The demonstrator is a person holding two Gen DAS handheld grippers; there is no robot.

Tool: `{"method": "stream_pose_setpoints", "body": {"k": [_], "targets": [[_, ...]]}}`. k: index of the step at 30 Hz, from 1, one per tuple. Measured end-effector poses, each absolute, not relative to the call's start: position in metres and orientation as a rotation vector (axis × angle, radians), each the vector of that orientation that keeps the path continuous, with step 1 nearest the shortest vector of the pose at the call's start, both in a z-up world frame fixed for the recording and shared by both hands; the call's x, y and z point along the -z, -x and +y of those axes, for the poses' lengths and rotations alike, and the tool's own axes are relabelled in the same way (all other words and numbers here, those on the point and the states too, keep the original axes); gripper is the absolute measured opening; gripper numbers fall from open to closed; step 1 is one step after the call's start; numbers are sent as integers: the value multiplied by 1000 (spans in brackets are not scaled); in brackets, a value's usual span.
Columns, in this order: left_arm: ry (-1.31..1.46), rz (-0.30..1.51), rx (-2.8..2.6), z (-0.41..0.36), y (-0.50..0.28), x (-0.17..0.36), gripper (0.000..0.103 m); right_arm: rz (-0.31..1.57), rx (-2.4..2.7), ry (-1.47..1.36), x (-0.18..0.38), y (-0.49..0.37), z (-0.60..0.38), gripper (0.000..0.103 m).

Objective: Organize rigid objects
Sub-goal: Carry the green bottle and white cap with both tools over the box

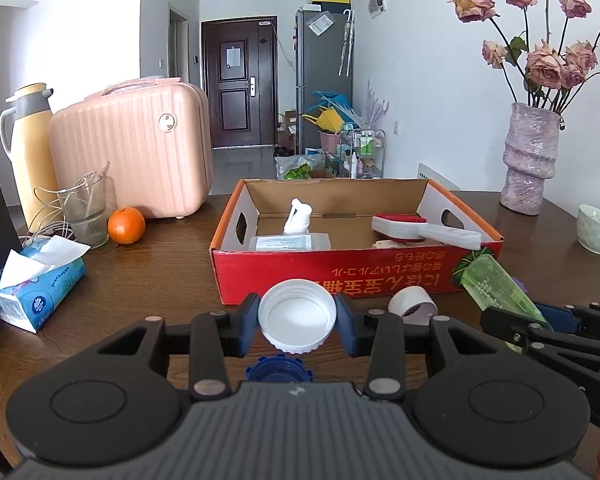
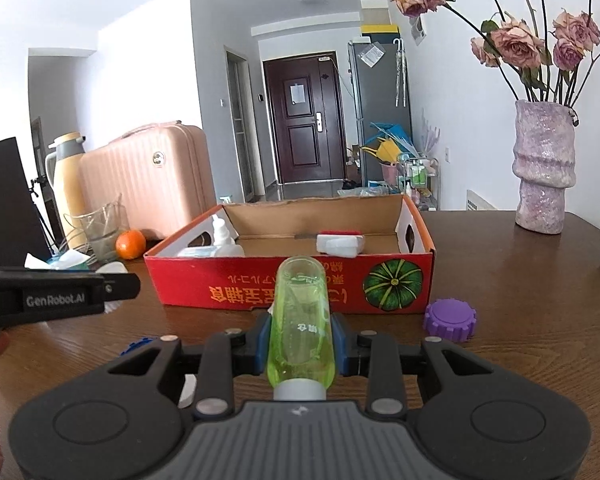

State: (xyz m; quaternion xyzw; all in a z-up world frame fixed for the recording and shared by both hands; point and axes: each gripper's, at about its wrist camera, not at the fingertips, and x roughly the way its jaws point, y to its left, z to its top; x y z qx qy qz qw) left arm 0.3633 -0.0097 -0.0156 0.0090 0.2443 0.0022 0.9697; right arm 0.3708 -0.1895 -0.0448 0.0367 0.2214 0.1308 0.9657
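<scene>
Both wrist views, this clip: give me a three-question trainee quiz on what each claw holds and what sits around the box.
1. True or false: the left claw is shut on a white cap.
2. What does the right claw hold? A) an orange B) a green bottle C) a tissue pack
3. Fill in: in the right wrist view, the purple cap lies on the table just outside the red box, near its corner with the printed ____.

Key:
1. True.
2. B, the green bottle.
3. Pumpkin.
</scene>
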Motion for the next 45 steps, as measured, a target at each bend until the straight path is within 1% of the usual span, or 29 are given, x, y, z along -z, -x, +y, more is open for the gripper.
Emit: {"method": "stream_pose_setpoints", "body": {"k": [12, 20, 32, 45], "targets": [[-8, 472, -1, -17, -354, 7, 41, 404, -282, -79, 31, -363, -190, 30], [-15, 453, 14, -28, -361, -4, 41, 383, -271, -83, 21, -370, -193, 30], [-9, 400, 32, -47, -392, -24, 41, 354, -240, -98, 4, -401, -202, 30], [6, 383, 26, -52, -434, -28, 41, 352, -231, -110, 1, -447, -207, 30]]}}
